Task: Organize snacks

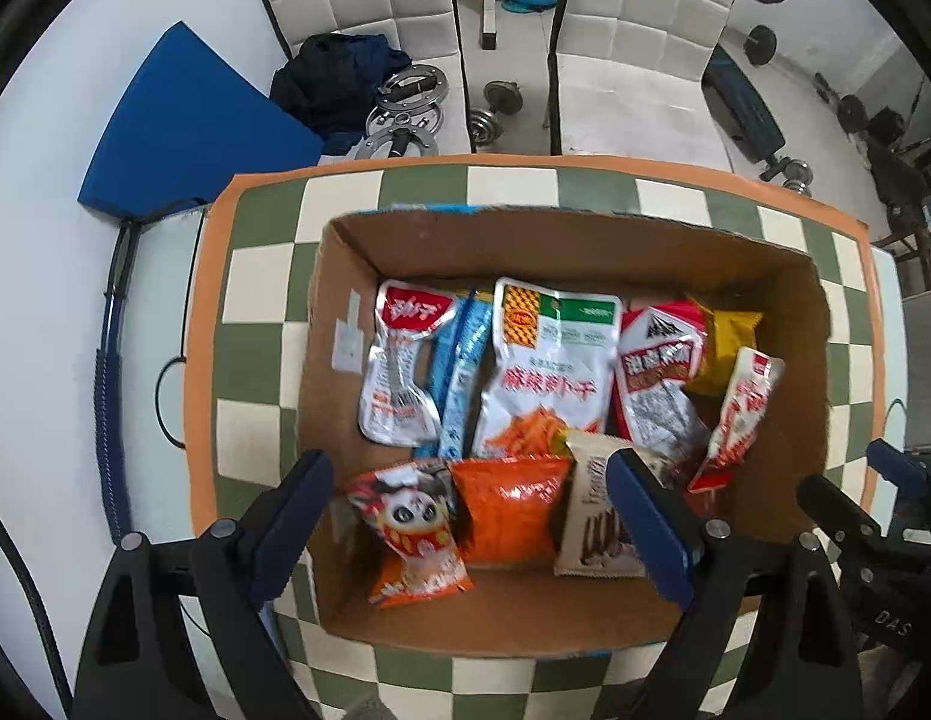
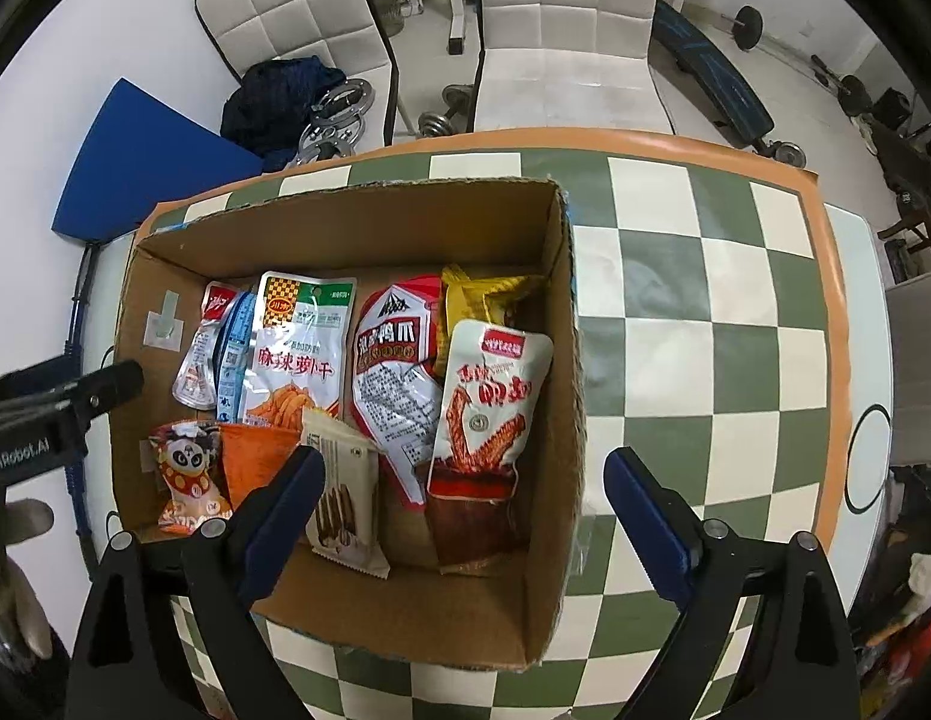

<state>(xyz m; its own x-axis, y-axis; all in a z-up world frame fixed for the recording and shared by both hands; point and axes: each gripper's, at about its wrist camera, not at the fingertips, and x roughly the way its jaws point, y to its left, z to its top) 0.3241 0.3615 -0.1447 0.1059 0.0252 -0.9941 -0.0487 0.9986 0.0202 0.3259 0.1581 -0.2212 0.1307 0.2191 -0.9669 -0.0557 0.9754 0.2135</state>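
Both the left gripper (image 1: 468, 531) and right gripper (image 2: 465, 516) hang spread and empty above the cardboard box (image 2: 345, 222) on the checkered worktop (image 2: 705, 300), where the snack packets (image 2: 297, 354) lie side by side, apparently already sorted.

Layout: snack packets in cardboard box (image 2: 561, 324) on table (image 2: 705, 276).

Back row, left to right: foil pouch (image 2: 195, 354), slim sachet (image 2: 231, 354), radish pouch (image 2: 297, 354), duck-feet pouch (image 2: 393, 360), crinkled packet (image 2: 483, 294). Front row: panda packet (image 2: 186, 480), pillow bag (image 2: 255, 456), wafer bar (image 2: 345, 498), wing pouch (image 2: 489, 414) against right wall. Two chairs (image 2: 555, 30) behind the table.
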